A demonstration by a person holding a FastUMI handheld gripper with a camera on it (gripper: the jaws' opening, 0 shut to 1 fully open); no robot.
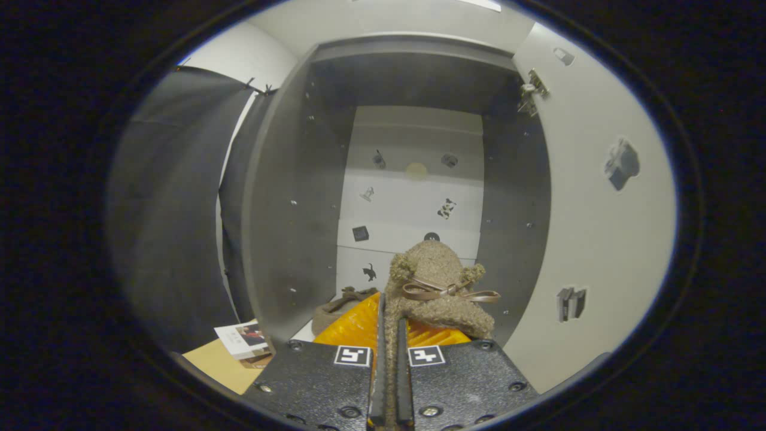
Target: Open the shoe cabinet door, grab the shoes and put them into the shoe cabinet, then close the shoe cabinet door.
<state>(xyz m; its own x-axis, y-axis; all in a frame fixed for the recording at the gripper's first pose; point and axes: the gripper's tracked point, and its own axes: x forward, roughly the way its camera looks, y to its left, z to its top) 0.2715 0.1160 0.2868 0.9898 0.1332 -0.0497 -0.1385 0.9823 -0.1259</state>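
- The shoe [434, 287] held by the gripper [389, 335] is a fuzzy tan slipper-like thing with a curly, woolly surface, a rounded top and small tufts at either side.
- A thin brown ribbon bow [446, 292] lies across its front, one tail reaching out to the right.
- The fingers [359, 326] are nearly together and clamp a thin edge of the shoe between them; the woolly material runs down through the narrow gap.
- The shoe rises just ahead of the fingers, at the mouth of the open shoe cabinet [287, 227].
- The cabinet has dark grey side walls dotted with small holes and a pale back panel [413, 203] carrying several small dark stickers.
- The cabinet door [592, 227] stands swung open to the right, pale, with a metal hinge [532, 90] near its top and a few small shapes stuck on it.
- A second shoe [338, 311], brownish and low, lies on the cabinet floor to the left of the fingers; much of it is hidden behind them, so its shape is hard to make out.
- Left of the cabinet, low down, a booklet [245, 340] rests on a tan surface [218, 362], which is partly cut off.
- The lower part of the held shoe is hidden by the fingers.
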